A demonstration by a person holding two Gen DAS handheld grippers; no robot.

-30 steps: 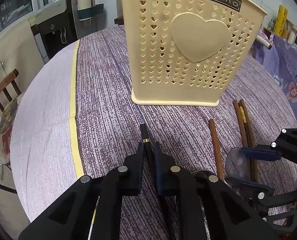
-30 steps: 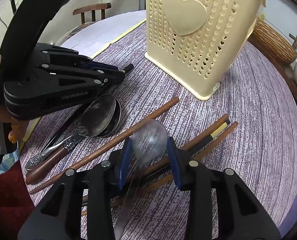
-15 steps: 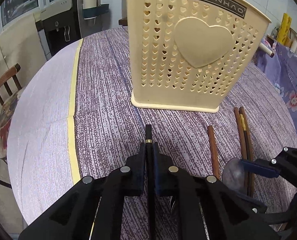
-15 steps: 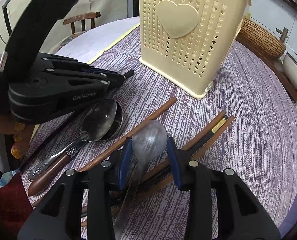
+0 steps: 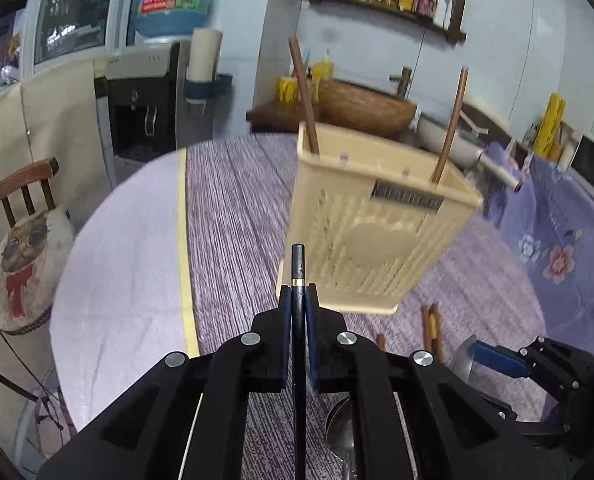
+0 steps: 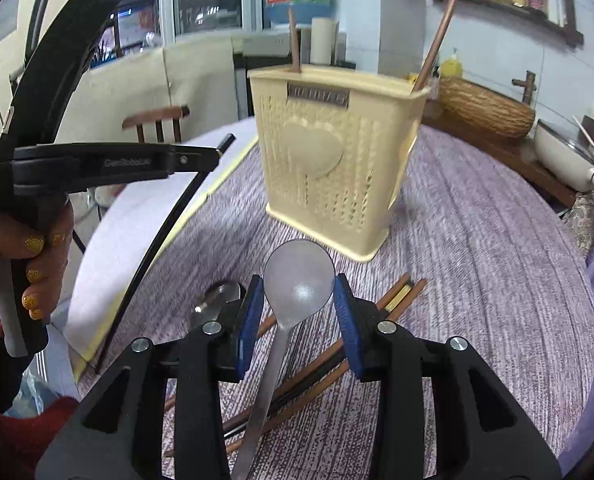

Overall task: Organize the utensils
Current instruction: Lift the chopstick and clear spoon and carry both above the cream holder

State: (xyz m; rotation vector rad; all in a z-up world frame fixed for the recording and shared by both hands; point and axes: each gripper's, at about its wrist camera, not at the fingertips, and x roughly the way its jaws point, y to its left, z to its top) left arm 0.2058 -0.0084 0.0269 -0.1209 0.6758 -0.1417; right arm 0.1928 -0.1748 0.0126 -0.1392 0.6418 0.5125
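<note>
A cream perforated utensil holder (image 5: 377,232) (image 6: 337,168) stands on the purple tablecloth with two brown chopsticks (image 5: 305,96) upright in it. My left gripper (image 5: 298,300) is shut on a black chopstick (image 5: 297,272), lifted above the table; the gripper also shows in the right wrist view (image 6: 201,160). My right gripper (image 6: 299,300) is shut on a steel spoon (image 6: 299,280), bowl forward, raised in front of the holder. Brown chopsticks (image 6: 397,296) and another spoon (image 6: 217,300) lie on the table below.
A wooden chair (image 5: 21,184) with a cushion stands left of the round table. A water dispenser (image 5: 145,104), a woven basket (image 5: 361,108) and a pot (image 6: 565,148) stand behind. A yellow seam (image 5: 183,240) runs along the cloth.
Both grippers have risen and tilted up with their utensils; the black chopstick and the spoon are lifted off the table. The holder now appears lower and farther in both views.
</note>
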